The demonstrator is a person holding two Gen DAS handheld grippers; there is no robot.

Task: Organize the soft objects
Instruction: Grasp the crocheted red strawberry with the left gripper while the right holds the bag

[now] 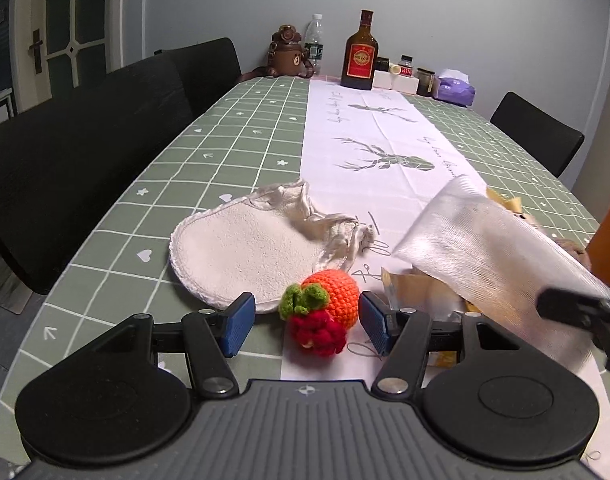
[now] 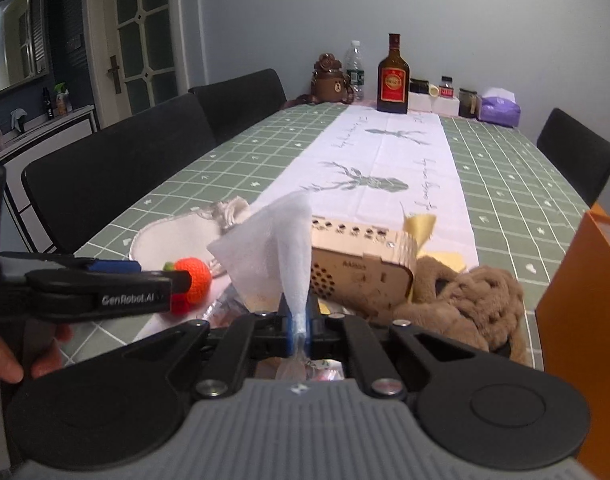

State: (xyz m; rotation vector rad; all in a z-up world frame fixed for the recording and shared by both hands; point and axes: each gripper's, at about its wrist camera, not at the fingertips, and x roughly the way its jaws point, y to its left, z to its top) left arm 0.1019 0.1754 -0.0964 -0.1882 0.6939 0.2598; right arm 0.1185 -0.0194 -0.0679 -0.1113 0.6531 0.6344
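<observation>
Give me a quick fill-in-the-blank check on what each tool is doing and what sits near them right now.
1. The right tool is shut on a white ____ sheet.
2. The open left tool has the orange and red ____ toy between its fingers.
3. The cream cloth lies on the ____ side of that toy.
4. The fluffy brown thing lies beside the ____ box.

Missing words: foam; crochet; left; orange

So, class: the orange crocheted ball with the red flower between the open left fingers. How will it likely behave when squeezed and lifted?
The crocheted ball looks yarn-made, so it probably squashes slightly and grips well between the left gripper pads. Being small, it is likely light. Its round body might roll if nudged, though the red flower beside it may hinder that.
</observation>
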